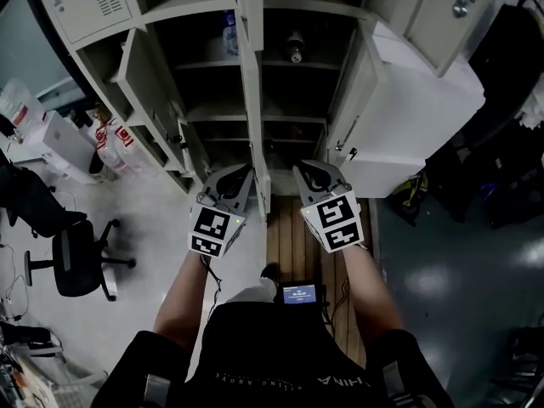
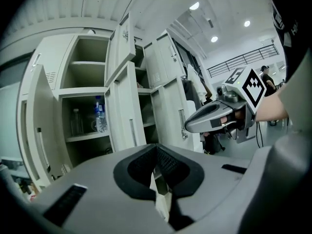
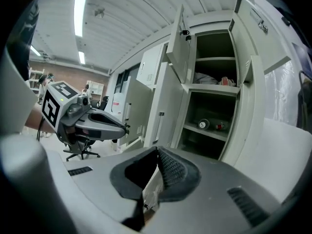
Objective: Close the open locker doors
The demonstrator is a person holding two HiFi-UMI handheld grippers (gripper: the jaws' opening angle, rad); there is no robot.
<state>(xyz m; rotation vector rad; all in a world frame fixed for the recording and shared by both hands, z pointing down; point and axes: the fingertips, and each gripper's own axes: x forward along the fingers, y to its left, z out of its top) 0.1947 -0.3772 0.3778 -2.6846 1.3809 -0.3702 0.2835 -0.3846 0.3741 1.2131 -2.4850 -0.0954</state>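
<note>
Both grippers held low, side by side, before the bank of grey lockers (image 1: 293, 117), tips pointing into it.

Left gripper (image 1: 240, 177): jaws clenched, pads meeting at the tip, nothing between them (its own view confirms this (image 2: 157, 149)). Right gripper (image 1: 304, 177): jaws likewise pressed together and empty (image 3: 158, 152).

Locker doors stand open on several compartments. The middle door (image 1: 252, 100) is seen edge-on from above, and its lower end comes down between the two grippers, just ahead of their tips. No contact shows in any view. In the left gripper view that door (image 2: 127, 111), with its vertical handle, is ahead and slightly left of the jaws. The left door (image 1: 136, 75) swings out well to the left of the left gripper. The wide right door (image 1: 408, 100) stands out to the right of the right gripper, apart from it.

A water bottle (image 2: 100, 113) stands on a shelf inside. Office chair (image 1: 76, 257) is on the floor at left, and wooden boards (image 1: 285, 236) lie underfoot
</note>
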